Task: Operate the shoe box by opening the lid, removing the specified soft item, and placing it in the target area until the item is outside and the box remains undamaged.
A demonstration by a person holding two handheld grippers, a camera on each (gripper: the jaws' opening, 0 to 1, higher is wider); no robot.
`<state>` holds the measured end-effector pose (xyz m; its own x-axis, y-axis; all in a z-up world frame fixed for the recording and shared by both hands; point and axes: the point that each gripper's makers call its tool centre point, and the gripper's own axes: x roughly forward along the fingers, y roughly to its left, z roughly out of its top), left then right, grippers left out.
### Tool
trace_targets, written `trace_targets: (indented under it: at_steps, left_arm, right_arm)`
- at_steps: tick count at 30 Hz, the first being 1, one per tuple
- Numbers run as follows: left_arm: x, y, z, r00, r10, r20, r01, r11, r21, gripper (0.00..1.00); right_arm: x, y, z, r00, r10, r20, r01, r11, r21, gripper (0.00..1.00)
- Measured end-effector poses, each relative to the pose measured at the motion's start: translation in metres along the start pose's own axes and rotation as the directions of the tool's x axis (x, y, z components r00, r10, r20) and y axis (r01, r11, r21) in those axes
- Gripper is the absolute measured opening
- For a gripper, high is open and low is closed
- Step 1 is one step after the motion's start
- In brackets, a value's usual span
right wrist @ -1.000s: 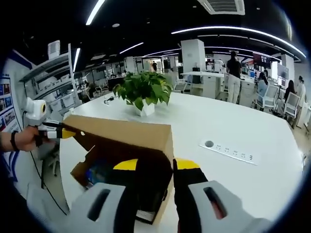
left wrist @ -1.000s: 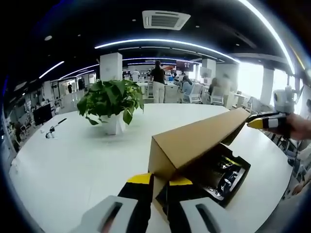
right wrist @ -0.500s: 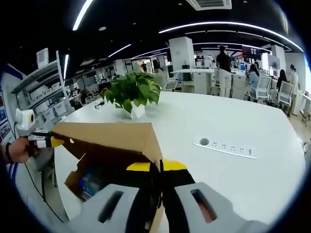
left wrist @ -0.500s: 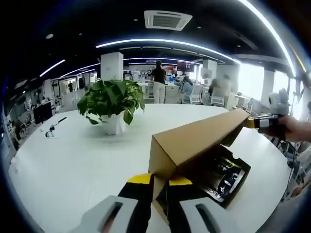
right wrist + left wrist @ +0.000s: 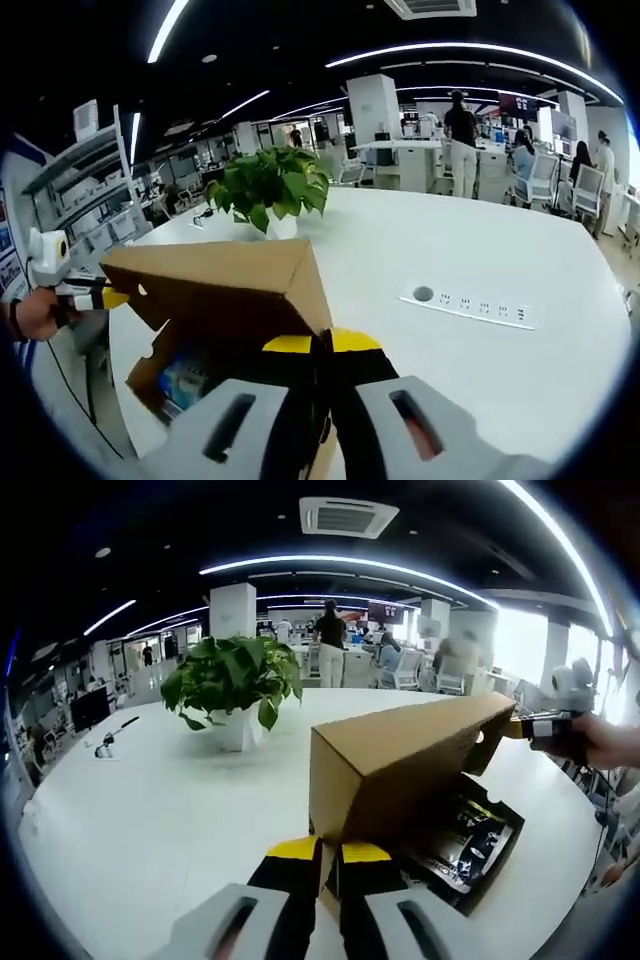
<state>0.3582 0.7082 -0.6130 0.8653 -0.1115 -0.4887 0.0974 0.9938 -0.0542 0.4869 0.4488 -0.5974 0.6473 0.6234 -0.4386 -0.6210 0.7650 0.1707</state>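
- Since a second ago the lid (image 5: 400,760) has swung higher, and the right gripper's (image 5: 322,345) jaws have closed from a wide gap onto the lid's corner.
- Far left on the table (image 5: 130,810) stands a plant (image 5: 232,685), well apart from the box (image 5: 465,840).
- Left gripper (image 5: 330,852) is nearly closed and pinches the lid's near corner; both grippers hold the lid up at its two ends.
- Under the lid, the box lies open toward the right, and something dark with yellow and white print is inside; I cannot tell if it is the soft item.
- To do this step well, I think both ends should rise together, slowly, so the cardboard does not twist or tear.
- A power strip (image 5: 470,303) sits in the table at the far right.
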Motion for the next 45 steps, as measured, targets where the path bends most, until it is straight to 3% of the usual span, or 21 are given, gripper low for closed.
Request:
trace_targets:
  at_steps: [6, 23, 45]
  left_arm:
    - [0.011, 0.005, -0.015, 0.999, 0.004, -0.033, -0.005, 1.0, -0.026, 0.03]
    - [0.041, 0.018, -0.022, 0.997, 0.021, -0.081, -0.026, 0.998, -0.057, 0.03]
    - [0.058, 0.029, -0.017, 0.995, 0.031, -0.091, -0.039, 0.995, -0.089, 0.03]
  right_arm:
    - [0.011, -0.004, 0.0, 0.999, 0.025, -0.019, -0.026, 0.999, -0.019, 0.02]
    - [0.04, -0.015, -0.001, 0.999, 0.025, -0.036, -0.026, 1.0, -0.016, 0.01]
    - [0.063, -0.026, -0.022, 0.996, 0.018, -0.088, -0.014, 0.999, 0.043, 0.0]
